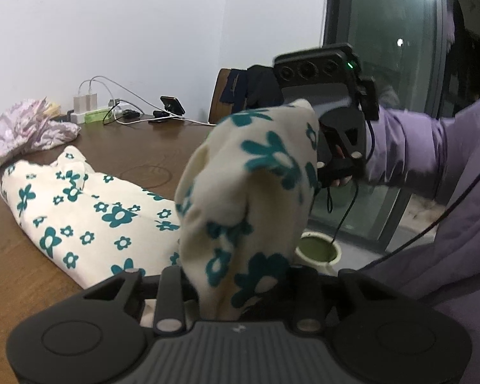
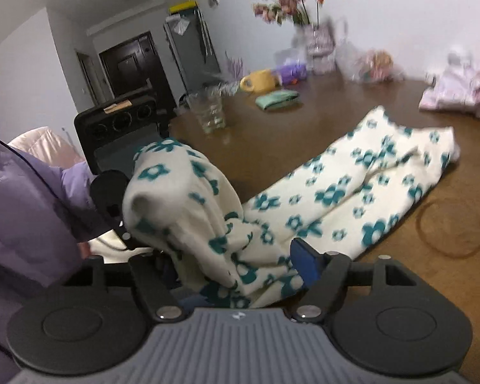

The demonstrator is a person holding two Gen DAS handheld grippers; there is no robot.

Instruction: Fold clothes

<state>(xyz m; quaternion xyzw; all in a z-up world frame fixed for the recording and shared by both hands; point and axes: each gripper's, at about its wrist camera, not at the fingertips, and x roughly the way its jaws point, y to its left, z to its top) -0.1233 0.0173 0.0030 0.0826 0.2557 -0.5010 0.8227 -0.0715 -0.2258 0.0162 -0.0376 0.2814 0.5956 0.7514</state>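
Fingers [image 2: 305, 264] amid floral garment [image 2: 352, 188], glass [image 2: 209, 112] beyond

We are in a home: a wooden dining table [image 2: 304, 140] with a flower vase [image 2: 320, 48], yellow mug [image 2: 259, 80], phone chargers [image 1: 86, 99], and a refrigerator [image 2: 188, 51] beyond.

My brown wooden surface [image 2: 304, 134] carries the cream garment with teal flowers [image 2: 352, 188], spread flat at its middle, one end lifted off the wood. Beyond the garment lies a pink crumpled cloth [image 2: 460, 92]. Farther off from the garment stand a clear glass [image 2: 209, 112], a yellow mug [image 2: 259, 80] and a folded green cloth [image 2: 276, 99]. A faint ring mark [image 2: 449, 228] shows in the wood just beside the garment. A white power strip with chargers [image 1: 86, 108] and a phone on a stand [image 1: 172, 105] sit at the wall edge, well apart from the garment.
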